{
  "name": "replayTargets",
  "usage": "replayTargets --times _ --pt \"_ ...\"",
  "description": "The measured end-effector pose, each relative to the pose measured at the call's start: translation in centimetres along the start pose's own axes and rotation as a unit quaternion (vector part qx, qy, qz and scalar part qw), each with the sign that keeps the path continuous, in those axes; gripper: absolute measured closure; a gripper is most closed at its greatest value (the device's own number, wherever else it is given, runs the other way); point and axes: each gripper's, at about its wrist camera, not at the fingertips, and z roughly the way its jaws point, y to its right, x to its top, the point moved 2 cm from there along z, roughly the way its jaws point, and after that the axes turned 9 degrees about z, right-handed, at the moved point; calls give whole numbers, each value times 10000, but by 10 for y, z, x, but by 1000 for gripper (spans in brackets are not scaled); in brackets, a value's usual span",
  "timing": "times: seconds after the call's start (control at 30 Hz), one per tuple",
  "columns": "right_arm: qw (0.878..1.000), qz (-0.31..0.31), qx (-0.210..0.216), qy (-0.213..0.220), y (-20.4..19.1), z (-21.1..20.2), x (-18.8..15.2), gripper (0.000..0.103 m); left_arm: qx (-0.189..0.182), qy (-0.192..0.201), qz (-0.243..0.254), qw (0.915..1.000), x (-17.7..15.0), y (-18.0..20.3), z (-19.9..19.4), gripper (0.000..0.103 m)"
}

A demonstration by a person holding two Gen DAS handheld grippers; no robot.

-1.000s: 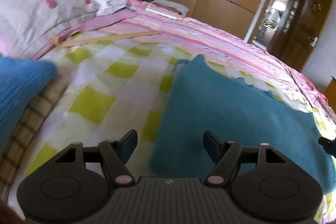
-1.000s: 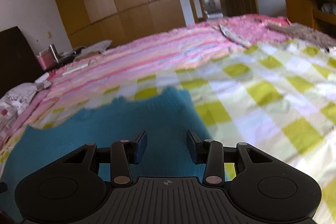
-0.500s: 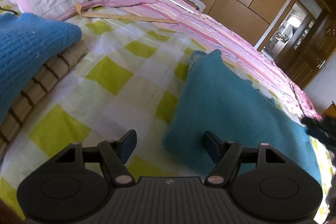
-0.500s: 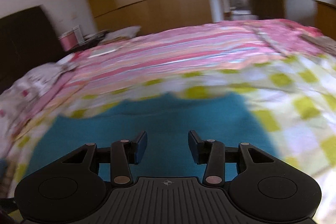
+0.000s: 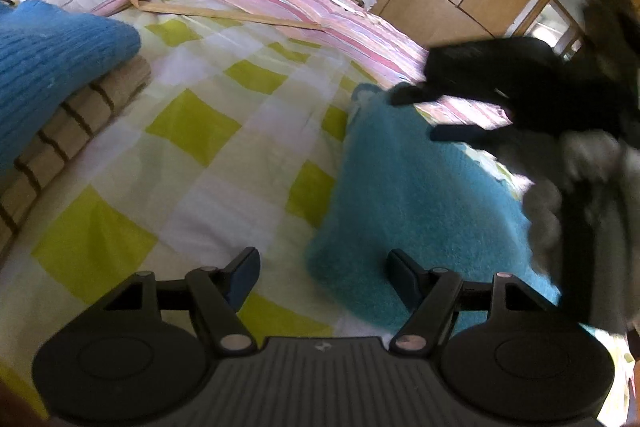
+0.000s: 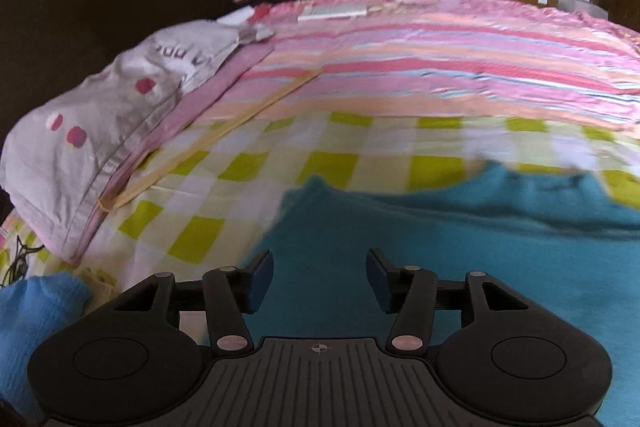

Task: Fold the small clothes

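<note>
A teal knitted garment [image 5: 408, 195] lies flat on the checked bedspread [image 5: 200, 155]; it also shows in the right wrist view [image 6: 440, 255]. My left gripper [image 5: 320, 273] is open and empty, just above the garment's near left corner. My right gripper [image 6: 320, 277] is open and empty, low over the garment near its left edge. In the left wrist view the right gripper [image 5: 420, 113] appears blurred above the garment's far end.
A folded blue knit [image 5: 48, 67] lies on a tan striped garment [image 5: 76, 123] at the left. A grey pillow [image 6: 108, 131] sits at the bed's head. A pink striped quilt [image 6: 460, 67] covers the far side. A wooden stick [image 5: 224, 13] lies by the pillow.
Both grippers swung left. The right gripper moved over the garment toward its left edge and now appears in the left wrist view. Both stayed open.
</note>
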Motion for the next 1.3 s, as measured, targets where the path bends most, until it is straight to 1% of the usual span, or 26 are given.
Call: replayTargets --times 0.1,0.17,0.23,0.33,0.5,0.63,0.73,0.77,0.83,0.9,0.93,1.0,1.1,1.3 --pt "9997 -121 -72 -188 -15 16 1 50 -39 -23 49 10000 0 2 1 28" --pt "9987 -333 -281 -271 -26 26 1 46 -62 -32 86 9999 0 4 2 28" --pt "9966 -523 -527 -354 -34 34 1 46 -82 -41 138 9999 -1 6 2 28" --pt "9930 -779 -779 -420 -44 42 1 43 -99 -58 203 9997 -1 8 3 28" --pt "9826 -1333 -1163 -560 -57 59 -6 39 -87 -71 248 9996 -2 10 5 28" --pt "9699 -1835 -1499 -565 -64 73 -15 38 -58 -84 332 9994 -3 13 6 28" --pt "9630 -2066 -1648 -534 -66 77 -18 40 -94 -80 345 9993 -4 14 6 28" --pt "9616 -2110 -1671 -527 -66 77 -19 42 -114 -77 341 9993 -4 15 6 28" --pt "9603 -2165 -1677 -522 -64 75 -18 47 -109 -59 353 9993 -5 16 6 28" --pt "9614 -2169 -1609 -535 -62 71 -16 54 -95 -20 382 9992 -6 17 6 27" --pt "9629 -2131 -1567 -539 -60 69 -14 56 -97 9 376 9992 -7 17 5 27" --pt "9680 -1973 -1453 -539 -56 63 -10 66 -113 64 315 9994 -8 16 4 24" --pt "9754 -1741 -1245 -528 -49 50 -4 73 -144 140 260 9995 -8 14 3 22" --pt "9873 -1280 -842 -429 -34 25 9 78 -193 278 330 9989 -12 18 0 18"
